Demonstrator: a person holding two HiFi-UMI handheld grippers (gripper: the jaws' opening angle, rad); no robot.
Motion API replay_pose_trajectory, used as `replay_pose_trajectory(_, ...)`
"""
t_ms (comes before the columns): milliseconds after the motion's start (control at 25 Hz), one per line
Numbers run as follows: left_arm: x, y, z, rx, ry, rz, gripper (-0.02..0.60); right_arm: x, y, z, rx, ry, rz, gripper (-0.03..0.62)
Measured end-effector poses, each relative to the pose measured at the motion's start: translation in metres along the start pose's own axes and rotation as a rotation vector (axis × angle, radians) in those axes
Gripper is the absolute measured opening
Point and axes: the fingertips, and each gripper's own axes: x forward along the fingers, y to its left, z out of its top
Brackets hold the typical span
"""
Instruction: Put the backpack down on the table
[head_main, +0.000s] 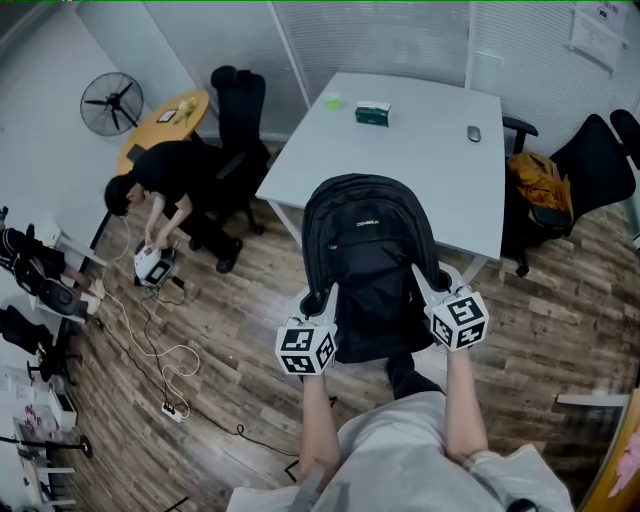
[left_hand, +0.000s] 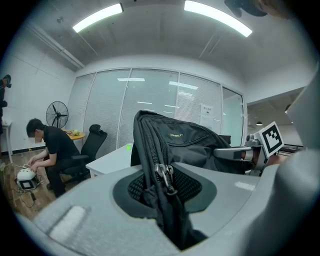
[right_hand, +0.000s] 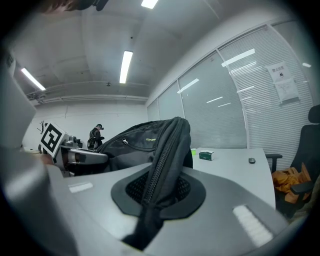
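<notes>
1. Head view: Finds the backpack (head_main: 368, 255) up in the air and not yet on the table (head_main: 430, 160). Carried between the left gripper (head_main: 322, 296) and the right gripper (head_main: 428, 284), one at each side edge, with the top end toward the table's near edge and overlapping it in the picture. Judged as about midway: lifting done; bringing over the tabletop, lowering and letting go left to do. Looks black, soft and full, rounded at the top, with a small pale logo on the front panel. Leaves plenty of bare tabletop close by, with only a green box (head_main: 372, 113) and a mouse (head_main: 474, 132) toward the far end.

2. Left gripper view: Shows jaws clamped on the bag's zippered side edge, with fabric bunched between the pads. Puts two metal zip pulls (left_hand: 164, 176) right at the grip. Beyond the jaws, rises as a dark ridged bulk, with the other tong fixed on its far side.

3. Right gripper view: Shows jaws closed narrowly, pinching a thin fold of the opposite zippered edge. Sets the pale tabletop beyond the bag, not under it as far as can be judged. No sagging or slipping visible at either grip.
</notes>
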Motion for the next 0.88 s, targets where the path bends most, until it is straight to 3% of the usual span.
replay_pose_trajectory(400, 0.125, 0.027, 0.038, 0.018, 0.022, -0.008, 0.089, 0.084, -0.093, 0.028, 0.027, -0.01, -0.002, 0.021)
replay_pose_trajectory(880, 0.264, 0.014, 0.064, 0.038, 0.066, -0.1, 0.089, 0.134, -0.213, 0.042, 0.074, -0.011, -0.091, 0.021)
